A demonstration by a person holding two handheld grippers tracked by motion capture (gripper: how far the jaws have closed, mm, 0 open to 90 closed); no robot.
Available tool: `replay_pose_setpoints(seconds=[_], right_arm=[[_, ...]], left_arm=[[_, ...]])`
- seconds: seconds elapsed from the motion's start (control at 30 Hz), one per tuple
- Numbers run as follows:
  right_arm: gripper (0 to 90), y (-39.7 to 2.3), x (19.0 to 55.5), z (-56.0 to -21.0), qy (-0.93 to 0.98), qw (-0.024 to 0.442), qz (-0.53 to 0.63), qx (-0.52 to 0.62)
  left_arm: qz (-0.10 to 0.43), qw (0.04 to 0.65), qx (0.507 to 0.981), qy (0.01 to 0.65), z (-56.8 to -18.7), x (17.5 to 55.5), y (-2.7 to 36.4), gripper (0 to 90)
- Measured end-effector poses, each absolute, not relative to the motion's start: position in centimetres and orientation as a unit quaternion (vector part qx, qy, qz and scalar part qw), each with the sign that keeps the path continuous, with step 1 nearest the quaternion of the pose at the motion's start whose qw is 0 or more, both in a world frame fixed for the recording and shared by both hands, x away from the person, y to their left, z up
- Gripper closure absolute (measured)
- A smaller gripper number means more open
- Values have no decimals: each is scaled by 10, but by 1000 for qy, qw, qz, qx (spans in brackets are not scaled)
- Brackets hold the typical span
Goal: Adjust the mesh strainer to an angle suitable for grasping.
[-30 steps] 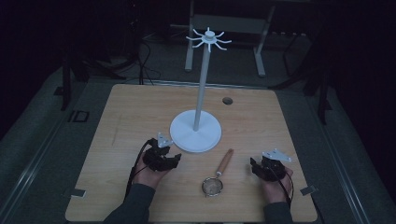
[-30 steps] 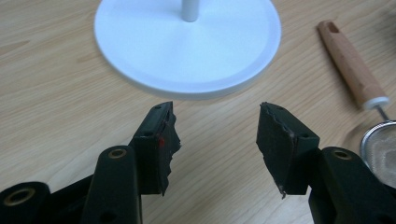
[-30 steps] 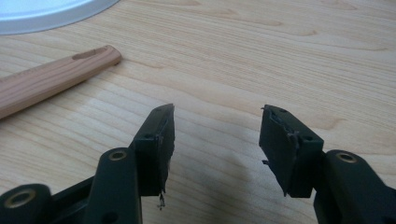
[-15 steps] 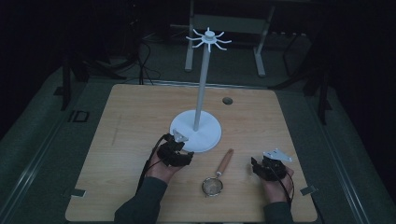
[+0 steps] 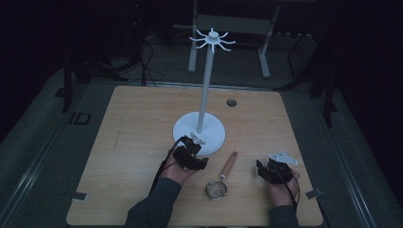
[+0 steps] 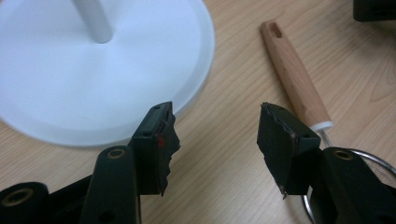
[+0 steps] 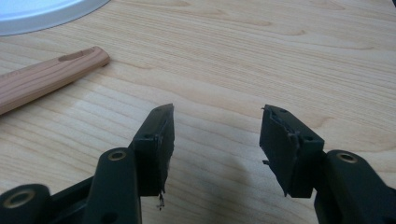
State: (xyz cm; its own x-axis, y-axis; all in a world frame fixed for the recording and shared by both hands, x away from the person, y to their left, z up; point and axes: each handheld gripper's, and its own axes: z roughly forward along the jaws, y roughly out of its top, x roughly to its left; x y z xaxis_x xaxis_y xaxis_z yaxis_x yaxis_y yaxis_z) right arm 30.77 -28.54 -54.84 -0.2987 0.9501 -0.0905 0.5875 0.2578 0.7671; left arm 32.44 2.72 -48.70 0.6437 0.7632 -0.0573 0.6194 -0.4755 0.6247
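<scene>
Standing apart with nothing between, jaws of left gripper (image 6: 215,135), moved forward since earlier beside round white stand base (image 6: 70,70); wooden-handled metal sieve (image 6: 299,88) just right. Right gripper (image 7: 215,140) also spread, unmoved. No readable writing.

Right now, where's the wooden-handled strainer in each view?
High view: strainer lies low centre, between the hands.
Left gripper view: its handle runs along the right, mesh ring behind the right jaw.
Right gripper view: handle end at left.
Shared landmark: the white stand base.
</scene>
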Motion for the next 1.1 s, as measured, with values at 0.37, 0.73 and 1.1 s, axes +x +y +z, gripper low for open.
replay_pose_setpoints(seconds=[0.37,0.73,1.1], right_arm=[[443,-288,308,-548,737,286,318,524],[440,-288,307,-549,737,286,317,525],[440,-289,307,-549,735,290,317,525]], left_arm=[[101,287,869,390,-492,334,-5,462],[85,267,882,378,-500,339,-28,461],[72,252,891,370,-509,339,-46,464]])
